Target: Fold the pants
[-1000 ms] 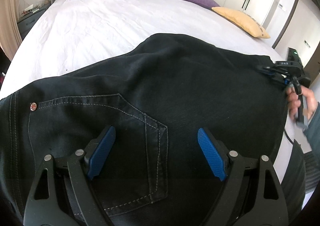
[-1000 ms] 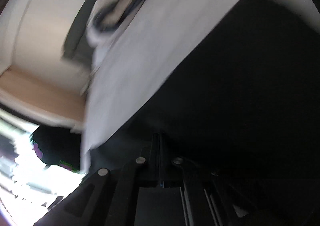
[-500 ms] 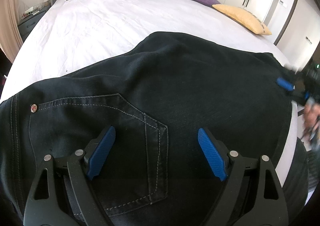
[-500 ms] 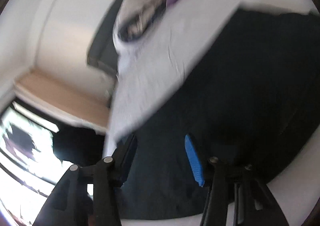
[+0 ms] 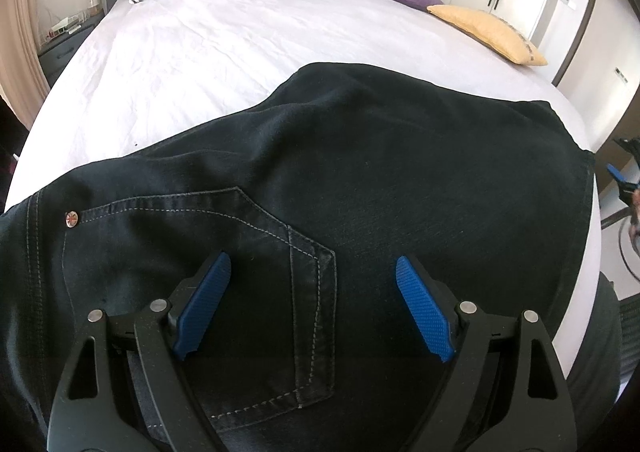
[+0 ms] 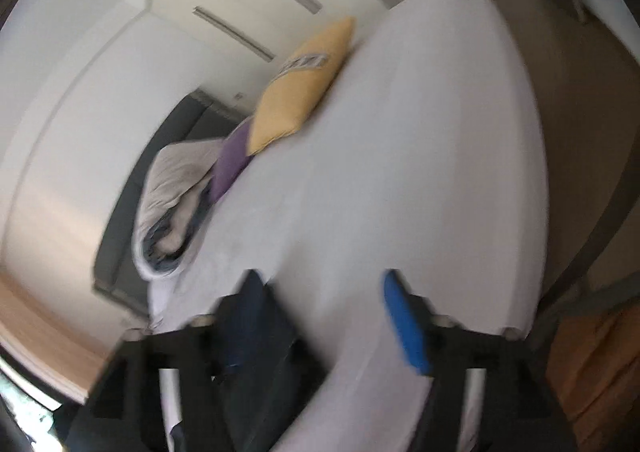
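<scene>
Over the back pocket (image 5: 280,292), left gripper (image 5: 312,308) spread wide, empty, above black pants (image 5: 400,180) lying on the white bed (image 5: 220,52). Right gripper (image 6: 324,316) blurred, jaws opening with nothing between; dark cloth at its left finger, contact unclear.
</scene>
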`<move>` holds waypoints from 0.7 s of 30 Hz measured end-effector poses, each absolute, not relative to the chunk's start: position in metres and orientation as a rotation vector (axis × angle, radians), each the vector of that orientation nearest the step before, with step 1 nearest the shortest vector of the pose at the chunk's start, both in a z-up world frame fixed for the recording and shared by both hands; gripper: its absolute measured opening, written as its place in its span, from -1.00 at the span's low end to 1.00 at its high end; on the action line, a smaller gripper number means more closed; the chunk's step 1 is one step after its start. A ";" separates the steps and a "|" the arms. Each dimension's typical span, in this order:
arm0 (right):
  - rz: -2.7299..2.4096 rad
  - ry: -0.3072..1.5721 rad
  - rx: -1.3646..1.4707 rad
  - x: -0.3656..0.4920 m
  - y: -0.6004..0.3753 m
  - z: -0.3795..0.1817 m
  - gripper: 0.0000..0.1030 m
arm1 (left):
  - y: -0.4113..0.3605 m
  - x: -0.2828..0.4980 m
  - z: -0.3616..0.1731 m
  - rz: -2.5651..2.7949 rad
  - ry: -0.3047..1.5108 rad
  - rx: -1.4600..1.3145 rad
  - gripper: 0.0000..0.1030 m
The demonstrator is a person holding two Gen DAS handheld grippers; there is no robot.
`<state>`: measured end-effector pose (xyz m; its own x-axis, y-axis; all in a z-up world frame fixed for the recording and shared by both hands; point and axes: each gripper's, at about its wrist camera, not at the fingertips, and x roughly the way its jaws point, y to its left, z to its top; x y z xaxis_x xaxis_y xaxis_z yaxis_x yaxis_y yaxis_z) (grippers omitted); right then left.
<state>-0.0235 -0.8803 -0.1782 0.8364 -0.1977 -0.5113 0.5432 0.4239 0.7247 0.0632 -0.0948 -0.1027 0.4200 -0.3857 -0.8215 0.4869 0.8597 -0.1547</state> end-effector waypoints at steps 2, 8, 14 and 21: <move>-0.377 0.446 1.069 -0.012 -0.855 -0.188 0.36 | -0.096 0.062 -0.096 -0.526 1.004 0.115 0.66; -0.344 0.548 1.161 0.030 -0.819 -0.227 0.37 | -0.111 0.052 -0.059 -0.574 0.938 0.067 0.66; -0.356 0.563 1.256 0.042 -0.831 -0.228 0.37 | -0.158 0.066 -0.052 -0.679 0.949 0.022 0.66; -0.330 0.527 1.292 0.011 -0.852 -0.225 0.37 | -0.226 0.086 -0.077 -0.747 1.017 0.055 0.66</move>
